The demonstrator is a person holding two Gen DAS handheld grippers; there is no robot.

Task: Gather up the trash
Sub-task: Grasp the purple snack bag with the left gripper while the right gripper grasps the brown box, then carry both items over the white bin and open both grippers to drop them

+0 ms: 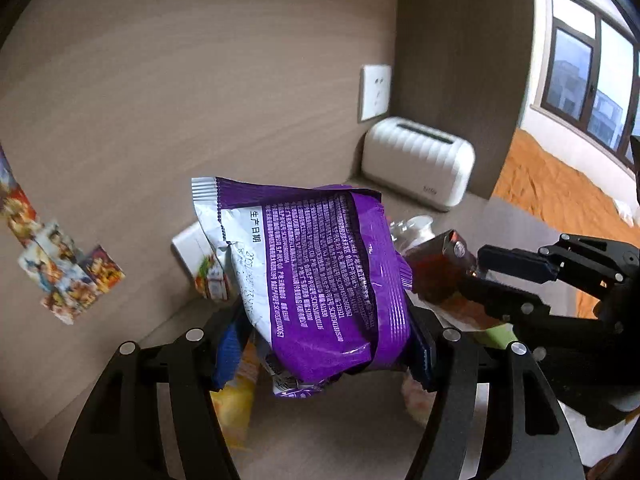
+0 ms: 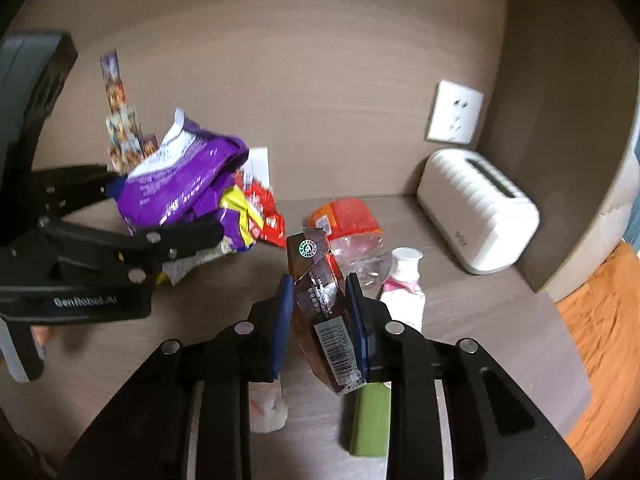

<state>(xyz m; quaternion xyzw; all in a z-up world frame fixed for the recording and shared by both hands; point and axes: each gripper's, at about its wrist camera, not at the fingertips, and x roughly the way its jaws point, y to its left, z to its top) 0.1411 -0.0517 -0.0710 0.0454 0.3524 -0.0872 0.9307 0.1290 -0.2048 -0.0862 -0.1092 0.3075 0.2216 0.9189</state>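
- The left gripper (image 1: 324,344) is clamped on a purple snack bag (image 1: 320,276), its blue pads pressing the bag's crumpled lower sides, and the bag hangs clear of the bench (image 2: 480,312).
- The right gripper (image 2: 320,320) is clamped on a brown drink carton (image 2: 320,316), tilted, barcode facing the camera, also lifted off the bench.
- From the right wrist, the purple snack bag sits at far left, with a red wrapper (image 2: 266,216) just beside it.
- Behind the carton lie a crushed clear bottle (image 2: 360,256) with an orange label and a small white-and-pink bottle (image 2: 404,284).
- A green packet (image 2: 370,420) and a pale wrapper (image 2: 268,408) lie on the bench below the right gripper.
- A white toaster (image 2: 476,208) stands at far right beneath a wall socket (image 2: 454,112); picture stickers (image 1: 60,268) cling to the wall at left.
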